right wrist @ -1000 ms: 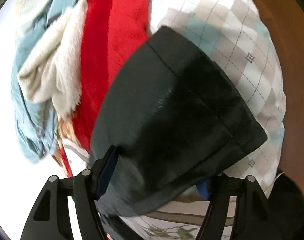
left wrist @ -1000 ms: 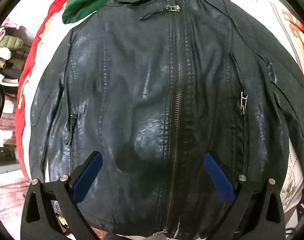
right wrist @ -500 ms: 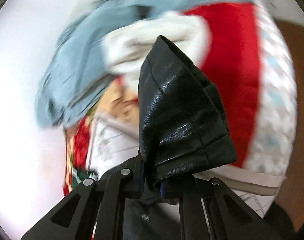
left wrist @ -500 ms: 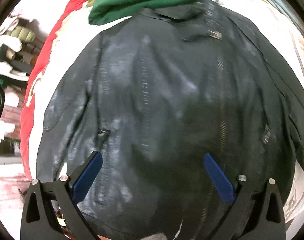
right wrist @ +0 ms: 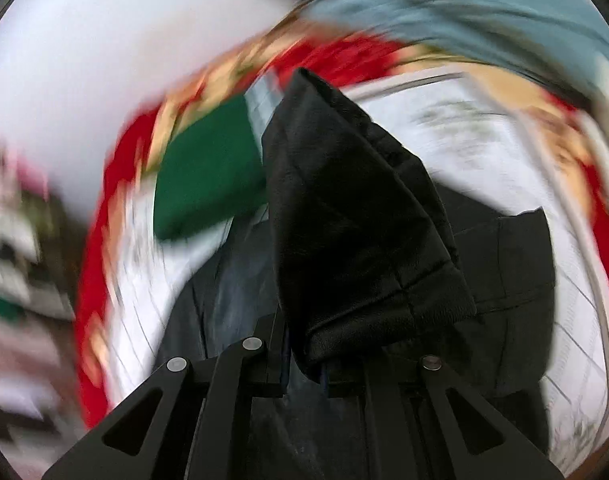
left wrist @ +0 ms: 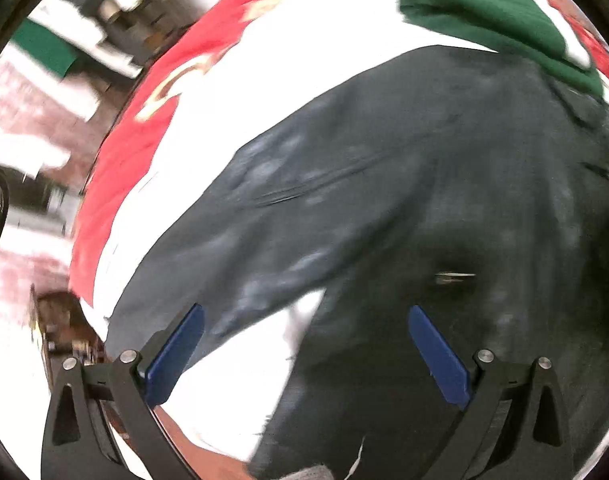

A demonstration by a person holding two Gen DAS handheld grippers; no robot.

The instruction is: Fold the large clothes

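A black leather jacket (left wrist: 404, 200) lies spread on a white and red bedspread (left wrist: 264, 72). In the left wrist view its sleeve (left wrist: 232, 248) runs down toward the left. My left gripper (left wrist: 304, 344) hangs open above the gap between sleeve and body, with nothing between its blue pads (left wrist: 176, 352). In the right wrist view my right gripper (right wrist: 304, 372) is shut on the cuff of the other black sleeve (right wrist: 356, 232), which stands up in front of the camera. The jacket body (right wrist: 232, 312) lies below it.
A folded green garment (left wrist: 496, 24) lies by the jacket's collar, also seen as the green garment (right wrist: 208, 184). A pale blue cloth (right wrist: 464, 12) lies at the far side of the bed. Cluttered shelves (left wrist: 84, 32) and floor lie past the bed's left edge.
My left gripper swept left from the jacket's front to its left sleeve and rolled. My right gripper closed on the other sleeve's cuff, lifted it and swung it over the jacket.
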